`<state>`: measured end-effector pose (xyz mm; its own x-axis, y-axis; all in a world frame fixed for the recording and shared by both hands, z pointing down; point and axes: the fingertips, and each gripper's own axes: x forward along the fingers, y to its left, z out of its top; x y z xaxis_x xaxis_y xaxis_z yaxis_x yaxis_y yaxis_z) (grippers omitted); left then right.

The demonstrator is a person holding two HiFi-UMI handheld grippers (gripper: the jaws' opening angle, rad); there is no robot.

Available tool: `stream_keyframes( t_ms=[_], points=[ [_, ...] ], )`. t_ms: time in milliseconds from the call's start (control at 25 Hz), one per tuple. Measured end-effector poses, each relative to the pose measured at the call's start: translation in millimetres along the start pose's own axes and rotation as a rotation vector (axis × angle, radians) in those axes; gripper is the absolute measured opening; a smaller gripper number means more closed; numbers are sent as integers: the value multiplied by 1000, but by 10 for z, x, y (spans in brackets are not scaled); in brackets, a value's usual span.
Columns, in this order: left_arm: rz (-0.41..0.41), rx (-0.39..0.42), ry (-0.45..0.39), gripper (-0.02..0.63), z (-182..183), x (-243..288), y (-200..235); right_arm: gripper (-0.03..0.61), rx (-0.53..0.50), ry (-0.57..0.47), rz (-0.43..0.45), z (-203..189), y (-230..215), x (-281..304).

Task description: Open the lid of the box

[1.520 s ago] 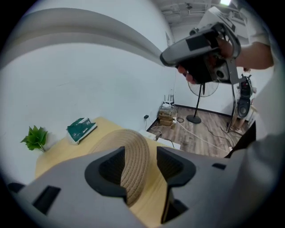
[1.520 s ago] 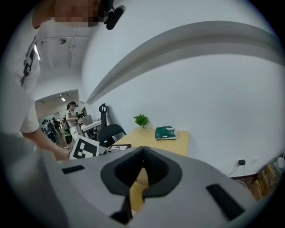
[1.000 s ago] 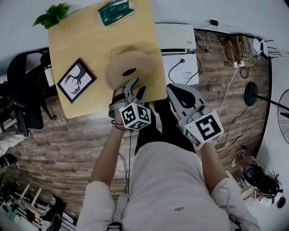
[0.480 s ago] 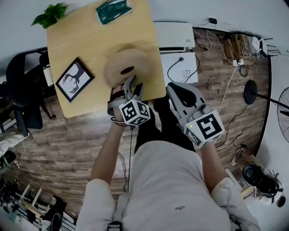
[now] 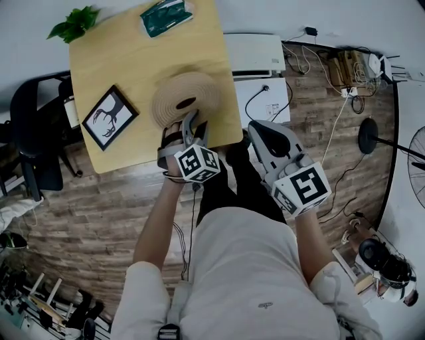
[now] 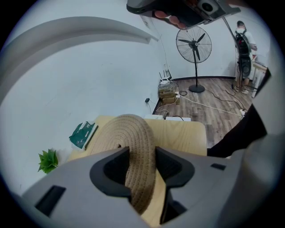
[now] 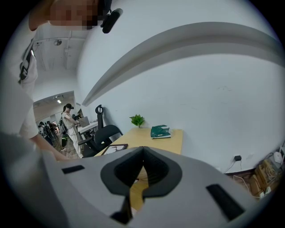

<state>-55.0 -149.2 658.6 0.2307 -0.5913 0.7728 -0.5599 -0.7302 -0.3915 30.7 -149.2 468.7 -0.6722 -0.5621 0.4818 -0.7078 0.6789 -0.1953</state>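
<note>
Looking down from the head view, we see the woven lid (image 5: 186, 99) lying on the wooden table (image 5: 133, 53), a little in from its near edge. The box that it covers does not show beneath it. A framed antler picture (image 5: 111, 117) lies at the lid's 9 o'clock, a green book (image 5: 166, 14) at its 12 o'clock and a potted plant (image 5: 74, 23) at about 10 o'clock. The left gripper (image 5: 194, 126) meets the lid at its 6 o'clock rim. The right gripper (image 5: 262, 136) hangs off the table at about 4 o'clock, over the person's lap and well apart from the lid.

In the left gripper view the lid's coiled rim runs up between the jaws and fills the gap. The jaws have just been closing, and they now stand wide but pressed on that rim from both sides, as far as we can judge.

In the right gripper view the jaw tips meet, with nothing between them. Only the table and the green book show beyond.

We judge the lift to be the risky part. The hold is on one edge only, and a woven rim may flex or slide out from between the pads once weight comes onto it. If the lid sits tight, pulling up at 6 o'clock could drag or tip the whole box toward the near edge of the table, since the right gripper steadies nothing.
</note>
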Motion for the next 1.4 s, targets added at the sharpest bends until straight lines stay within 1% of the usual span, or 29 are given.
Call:
stream_keyframes(
  t_ms=[160,360,520,840,1000,1120,1400],
  points=[
    [-6,-9,4,169,30,-43,4,0,2,1,-4,-17,7,-43],
    [-6,-28,-11,150,88,-117,56,0,-3,-14,-4,18,17,-63],
    [2,-16,-13,130,126,-169,69,0,-4,-27,-8,63,9,-93],
    [13,0,-20,117,189,-253,150,0,-16,-49,-10,191,-3,-125],
    [26,22,-28,101,236,-324,224,0,-18,-62,-13,281,3,-121],
    [33,36,-34,92,267,-382,265,0,-22,-72,-9,341,30,-124],
    [61,42,-56,78,320,-515,422,0,-40,-100,8,482,101,-91]
  ],
)
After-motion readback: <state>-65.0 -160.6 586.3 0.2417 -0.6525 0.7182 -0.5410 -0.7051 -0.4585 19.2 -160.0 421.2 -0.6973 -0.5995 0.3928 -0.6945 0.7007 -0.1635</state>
